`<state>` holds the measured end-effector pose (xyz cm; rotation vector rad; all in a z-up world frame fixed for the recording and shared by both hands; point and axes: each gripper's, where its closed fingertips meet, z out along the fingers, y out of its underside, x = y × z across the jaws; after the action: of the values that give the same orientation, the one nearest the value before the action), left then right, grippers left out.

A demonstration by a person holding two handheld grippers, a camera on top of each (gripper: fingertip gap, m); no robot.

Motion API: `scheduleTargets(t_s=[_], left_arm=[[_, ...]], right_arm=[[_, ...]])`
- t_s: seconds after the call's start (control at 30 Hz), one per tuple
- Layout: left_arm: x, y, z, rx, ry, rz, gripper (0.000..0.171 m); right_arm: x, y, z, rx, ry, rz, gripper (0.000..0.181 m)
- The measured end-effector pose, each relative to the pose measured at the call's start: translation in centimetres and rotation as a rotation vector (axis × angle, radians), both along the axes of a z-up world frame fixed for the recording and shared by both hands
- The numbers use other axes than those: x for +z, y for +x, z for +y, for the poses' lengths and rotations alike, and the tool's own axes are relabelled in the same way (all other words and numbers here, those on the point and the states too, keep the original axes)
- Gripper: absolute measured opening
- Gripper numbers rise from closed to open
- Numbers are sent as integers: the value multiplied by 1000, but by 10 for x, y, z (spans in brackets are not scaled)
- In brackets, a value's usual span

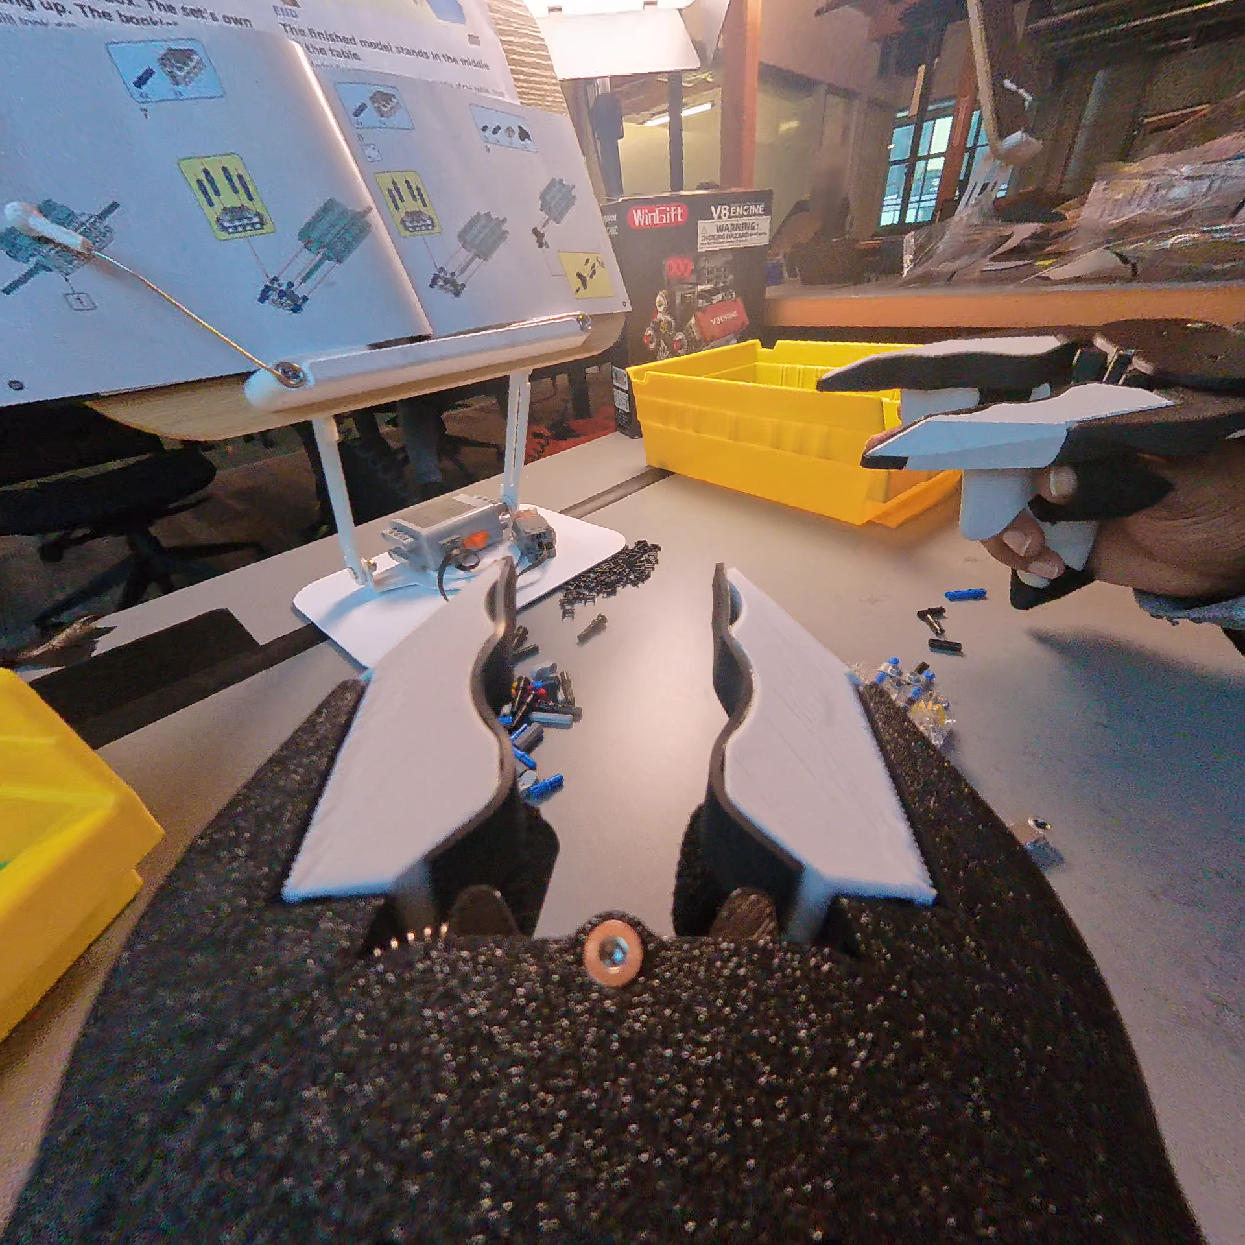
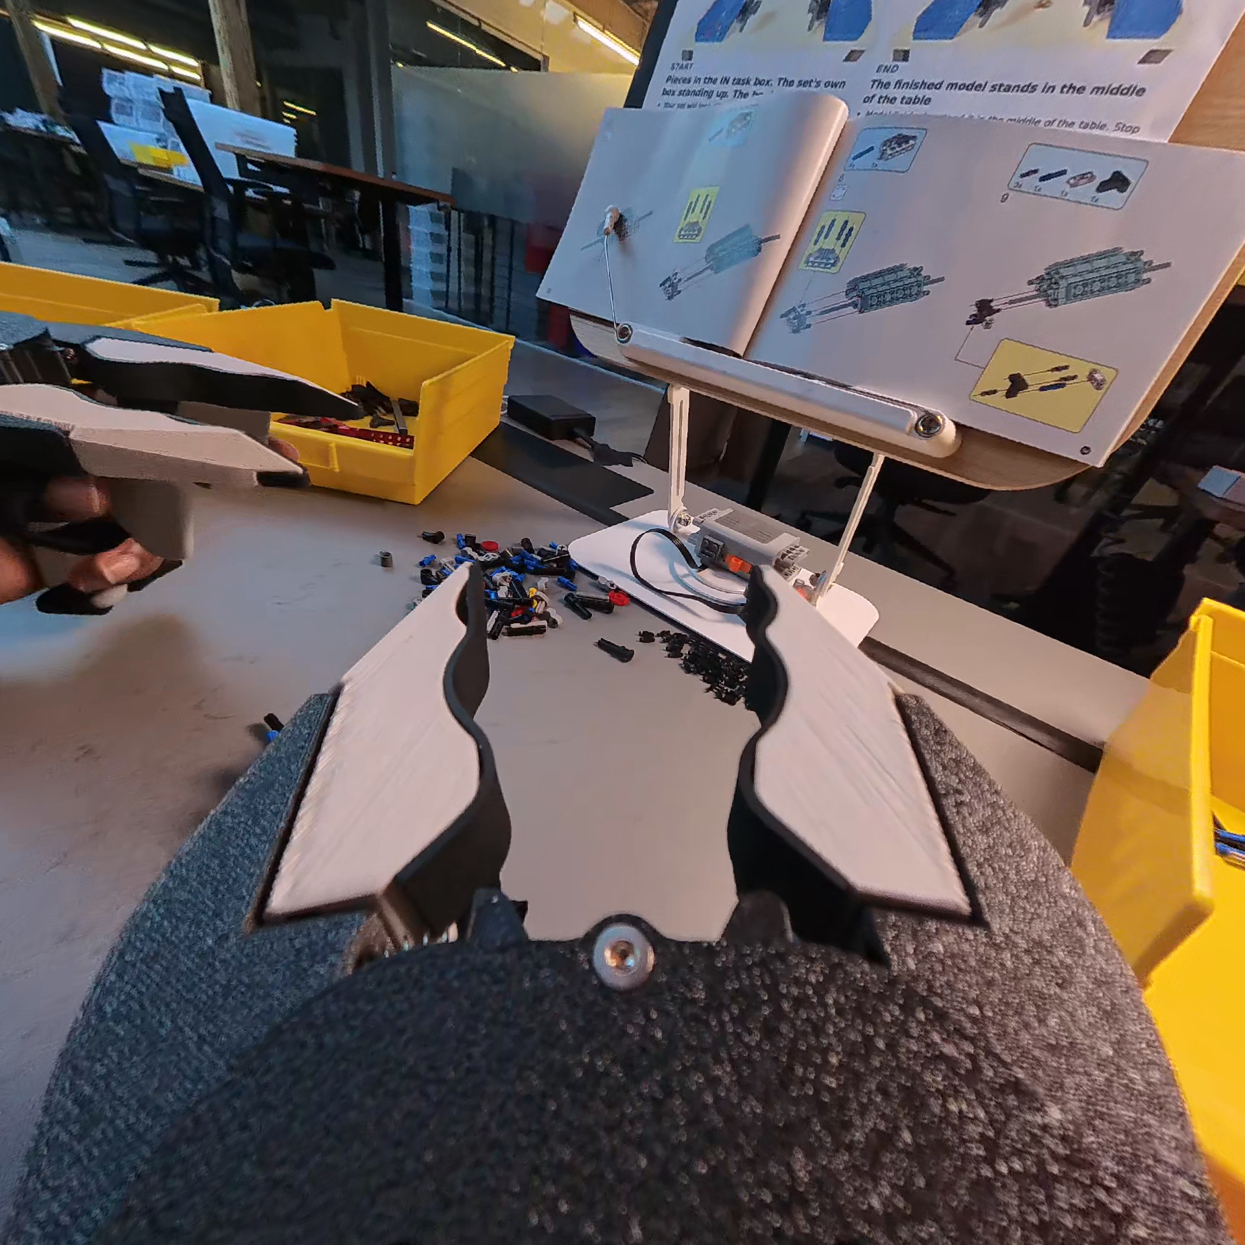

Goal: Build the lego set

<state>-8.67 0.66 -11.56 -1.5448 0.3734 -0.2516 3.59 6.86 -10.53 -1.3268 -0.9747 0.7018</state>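
Left gripper (image 1: 613, 572): the fingers are standing spread apart and are grasping nothing. It is hovering over the grey table (image 1: 842, 559). A heap of small mixed parts (image 1: 539, 707) is lying on the table just inside the left finger (image 1: 431, 727), partly hidden behind it. A pile of black pins (image 1: 616, 572) is lying farther off, just beyond the fingertips.

Right gripper (image 2: 613, 586): the fingers are likewise released and empty. The mixed parts (image 2: 519, 586) are lying just beyond the left fingertip; the black pins (image 2: 707, 663) are lying between the fingers, against the inner edge of the right one. A single black pin (image 2: 614, 649) is lying between the fingers, touching neither.

A grey battery box (image 2: 741, 542) is resting on the white base of the book stand (image 2: 795, 397), which is holding an open manual (image 2: 909, 269). Yellow bins (image 2: 377, 397) are sitting at the table's sides.
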Motion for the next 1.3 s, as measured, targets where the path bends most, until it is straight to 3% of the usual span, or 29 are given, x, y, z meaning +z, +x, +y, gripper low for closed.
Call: scheduleTargets(t_s=[0.33,0.63,0.7,0.8,0.9,0.97,1.07,1.17,1.3], left_arm=[[9,-19,0,77,25,-54,41],[49,-47,-10,144,111,-150,38],[67,-58,-16,176,141,-136,38],[122,-95,-34,289,224,-57,36],[171,-163,-52,473,205,69,37],[185,-213,-50,546,84,128,37],[157,-293,-25,586,-260,237,34],[90,-349,-2,529,-648,307,28],[-6,-382,8,446,-1099,390,27]], right_arm=[[-2,2,0,20,-45,20,76],[-1,6,1,41,-97,53,76],[-1,7,2,38,-102,53,76],[1,10,5,26,-103,53,75],[0,11,6,33,-124,58,74],[-1,10,5,45,-141,63,73],[-2,8,2,61,-146,55,72],[-2,7,-2,70,-132,40,70],[-2,5,-5,74,-101,16,68]])
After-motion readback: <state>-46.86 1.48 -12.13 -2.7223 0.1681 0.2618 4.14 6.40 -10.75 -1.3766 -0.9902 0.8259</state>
